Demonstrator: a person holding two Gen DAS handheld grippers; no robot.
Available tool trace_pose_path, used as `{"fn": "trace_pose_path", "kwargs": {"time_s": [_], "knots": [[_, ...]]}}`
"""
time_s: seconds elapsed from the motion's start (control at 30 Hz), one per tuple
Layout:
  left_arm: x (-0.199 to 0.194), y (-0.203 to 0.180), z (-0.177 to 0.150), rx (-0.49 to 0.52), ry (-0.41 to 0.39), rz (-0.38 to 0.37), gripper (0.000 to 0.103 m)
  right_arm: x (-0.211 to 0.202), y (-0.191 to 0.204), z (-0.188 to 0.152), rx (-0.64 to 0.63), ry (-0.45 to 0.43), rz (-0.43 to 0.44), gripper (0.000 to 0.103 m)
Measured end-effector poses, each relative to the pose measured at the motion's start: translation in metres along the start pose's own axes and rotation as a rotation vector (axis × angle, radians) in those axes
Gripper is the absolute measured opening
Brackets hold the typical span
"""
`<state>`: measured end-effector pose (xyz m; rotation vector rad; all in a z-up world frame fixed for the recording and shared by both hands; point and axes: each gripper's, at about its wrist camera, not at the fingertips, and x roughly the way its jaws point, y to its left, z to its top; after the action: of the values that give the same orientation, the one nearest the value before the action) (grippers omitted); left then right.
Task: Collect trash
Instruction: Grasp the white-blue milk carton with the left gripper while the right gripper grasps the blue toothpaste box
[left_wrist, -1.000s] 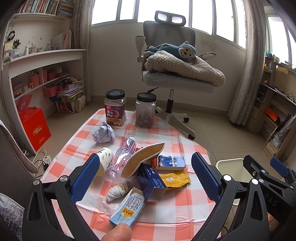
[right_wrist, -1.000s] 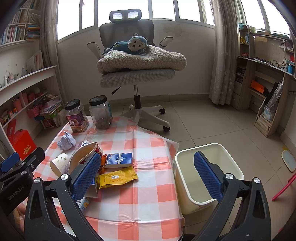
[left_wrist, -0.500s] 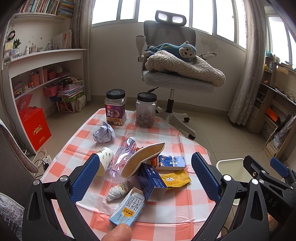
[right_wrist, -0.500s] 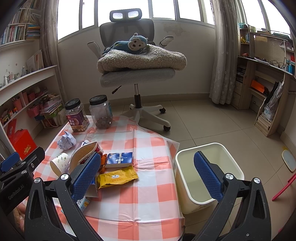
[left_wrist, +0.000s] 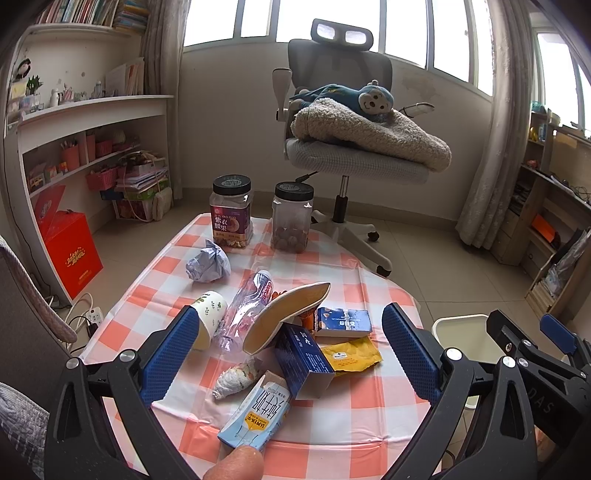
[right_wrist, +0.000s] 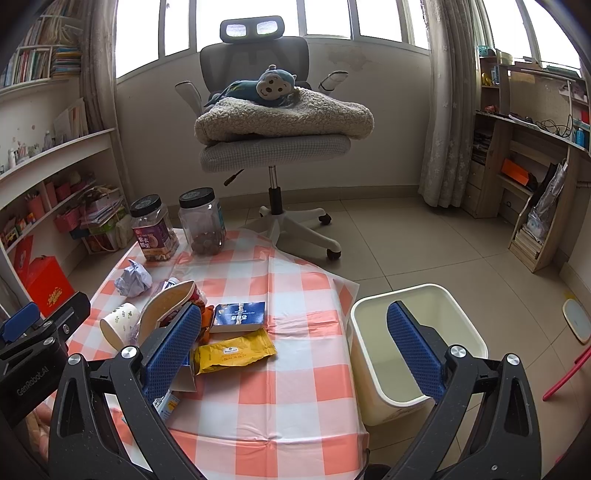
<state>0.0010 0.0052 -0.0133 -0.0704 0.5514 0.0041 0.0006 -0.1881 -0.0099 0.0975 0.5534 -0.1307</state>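
Both hand-held grippers wide open, empty — left hand-held gripper (left_wrist: 291, 338) faces desk litter, right hand-held gripper (right_wrist: 295, 341) nearer the bin (right_wrist: 458, 306), likely for drop-off.

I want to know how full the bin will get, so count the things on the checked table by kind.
Jars: 2
Boxes and cartons: 3
Crumpled paper or wrapper: 2
Paper cup: 1
Bottle: 1
Yellow packet: 1
Shoe: 1
Total: 11
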Motion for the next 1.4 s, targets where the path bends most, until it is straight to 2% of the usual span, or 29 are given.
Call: {"fn": "trace_pose_path", "kwargs": {"time_s": [0.23, 0.27, 0.3, 0.33, 0.53, 0.67, 0.77, 0.87, 0.93, 1.0, 1.1, 1.4], "knots": [[0.001, 0.003, -0.002, -0.008, 0.013, -0.002, 0.096, 0.000, 0.000, 0.001, 0.002, 0.005, 0.005, 0.096], [0.002, 0.005, -0.001, -0.016, 0.022, -0.010, 0.096, 0.001, 0.000, 0.002, 0.005, 0.014, 0.011, 0.096], [0.003, 0.007, 0.002, -0.023, 0.030, -0.015, 0.096, 0.000, -0.001, -0.003, 0.036, 0.074, 0.053, 0.096], [0.006, 0.011, 0.005, -0.035, 0.038, -0.014, 0.096, 0.005, 0.003, 0.001, 0.016, 0.053, 0.031, 0.096], [0.020, 0.060, 0.040, -0.185, 0.092, -0.015, 0.096, 0.017, 0.013, 0.025, 0.014, 0.139, 0.068, 0.096], [0.027, 0.079, 0.063, -0.213, 0.109, -0.006, 0.096, 0.038, 0.019, 0.042, 0.007, 0.215, 0.085, 0.096], [0.049, 0.083, 0.063, -0.186, 0.199, 0.037, 0.096, 0.055, 0.019, 0.041, -0.003, 0.256, 0.083, 0.096], [0.072, 0.084, 0.041, -0.162, 0.269, 0.080, 0.096, 0.071, 0.013, 0.032, 0.021, 0.291, 0.082, 0.096], [0.085, 0.082, 0.029, -0.151, 0.331, 0.081, 0.096, 0.084, 0.009, 0.025, 0.046, 0.323, 0.078, 0.096], [0.090, 0.075, 0.025, -0.118, 0.337, 0.088, 0.096, 0.094, 0.008, 0.020, 0.053, 0.360, 0.081, 0.096], [0.096, 0.063, 0.022, -0.052, 0.337, 0.115, 0.096, 0.099, 0.009, 0.017, 0.038, 0.369, 0.075, 0.096], [0.121, 0.046, 0.023, -0.002, 0.386, 0.113, 0.096, 0.113, -0.003, 0.013, 0.034, 0.392, 0.048, 0.096]]}}
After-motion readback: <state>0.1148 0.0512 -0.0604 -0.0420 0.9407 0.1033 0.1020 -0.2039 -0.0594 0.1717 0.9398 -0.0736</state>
